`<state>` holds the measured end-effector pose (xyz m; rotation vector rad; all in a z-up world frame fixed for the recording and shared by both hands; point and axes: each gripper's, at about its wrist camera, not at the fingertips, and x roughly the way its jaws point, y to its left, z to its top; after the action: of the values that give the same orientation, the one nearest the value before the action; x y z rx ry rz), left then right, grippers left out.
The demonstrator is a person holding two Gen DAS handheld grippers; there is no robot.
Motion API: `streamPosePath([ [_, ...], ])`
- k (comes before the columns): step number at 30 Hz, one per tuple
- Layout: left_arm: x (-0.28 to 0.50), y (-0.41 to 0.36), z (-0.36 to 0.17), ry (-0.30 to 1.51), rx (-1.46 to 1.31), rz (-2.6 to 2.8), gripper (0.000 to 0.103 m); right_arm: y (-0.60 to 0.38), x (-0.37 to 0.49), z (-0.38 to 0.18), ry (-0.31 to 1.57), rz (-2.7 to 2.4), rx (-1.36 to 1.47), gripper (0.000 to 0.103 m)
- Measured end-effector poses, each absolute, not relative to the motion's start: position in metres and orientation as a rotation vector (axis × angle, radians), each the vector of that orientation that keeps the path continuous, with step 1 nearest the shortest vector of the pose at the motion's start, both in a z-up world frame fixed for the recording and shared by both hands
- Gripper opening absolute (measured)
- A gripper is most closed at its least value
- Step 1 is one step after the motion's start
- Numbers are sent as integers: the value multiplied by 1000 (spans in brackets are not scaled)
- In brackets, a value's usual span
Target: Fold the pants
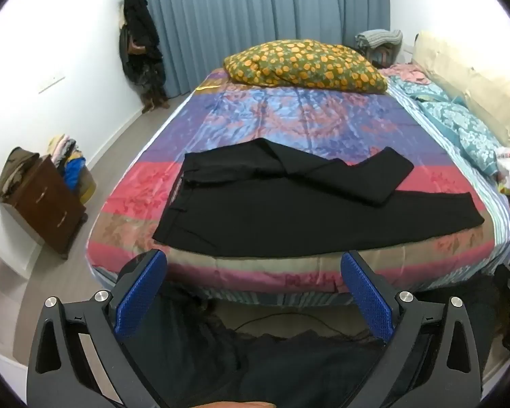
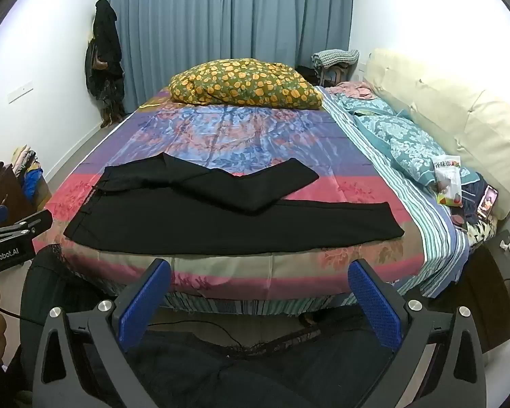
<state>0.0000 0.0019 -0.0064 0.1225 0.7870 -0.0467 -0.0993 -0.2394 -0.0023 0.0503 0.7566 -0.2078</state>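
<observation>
Black pants (image 1: 289,210) lie flat across the near end of the bed (image 1: 323,125), long axis running 9 to 3 o'clock, waistband at 9, one leg kinked toward 1. I hold my left tool (image 1: 253,265) and right tool (image 2: 260,273) released, clear of the cloth, at 6.

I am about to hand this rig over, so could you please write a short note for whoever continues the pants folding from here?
Left hand-held gripper: open, empty, short of the bed. Right hand-held gripper: the same.
Black pants lie on the floral bedspread near the front edge, waistband to the left; the near leg is flat and straight, the far leg is bent and creased.
Done: pants laid out only.
Left: straighten the far leg, then make every fold.
</observation>
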Motion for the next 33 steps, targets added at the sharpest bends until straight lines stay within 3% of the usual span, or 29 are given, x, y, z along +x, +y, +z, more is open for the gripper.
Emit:
streamPosePath([
  [33,-3,3,-7,795,141,-59,102,-238,-103,4,708,-220,30,103],
])
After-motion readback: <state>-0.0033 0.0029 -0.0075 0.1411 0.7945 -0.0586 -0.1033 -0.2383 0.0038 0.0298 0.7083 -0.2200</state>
